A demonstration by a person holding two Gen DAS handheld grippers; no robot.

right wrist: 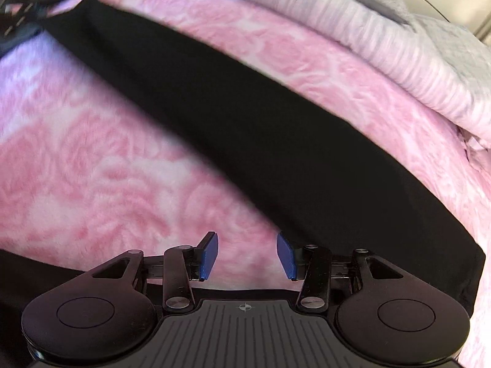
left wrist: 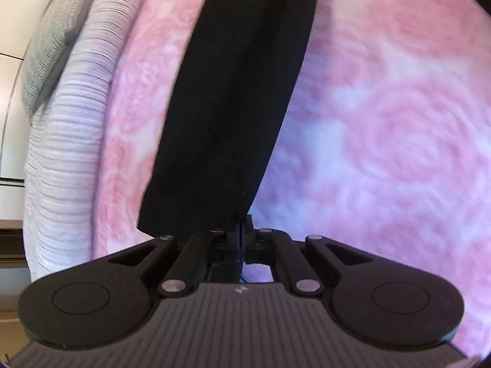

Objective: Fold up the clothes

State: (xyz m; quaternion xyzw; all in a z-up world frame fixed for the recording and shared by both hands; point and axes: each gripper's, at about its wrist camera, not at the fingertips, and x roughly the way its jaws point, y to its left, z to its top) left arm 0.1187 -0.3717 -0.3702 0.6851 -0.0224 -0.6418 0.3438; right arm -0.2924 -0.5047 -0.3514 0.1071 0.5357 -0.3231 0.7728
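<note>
Black cloth (left wrist: 227, 107), a long folded garment, stretches across the pink rose-patterned blanket (left wrist: 383, 122). Left tongs (left wrist: 241, 227) pinch shut on its near end, apparently holding it taut for folding. Right tongs (right wrist: 247, 256) stand open over the blanket, beside the garment's edge, empty.

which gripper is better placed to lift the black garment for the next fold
Left. The left gripper is shut on the black garment; the right gripper hangs open over the pink blanket.

One black garment (left wrist: 227, 98), one pink blanket (left wrist: 383, 141)
</note>
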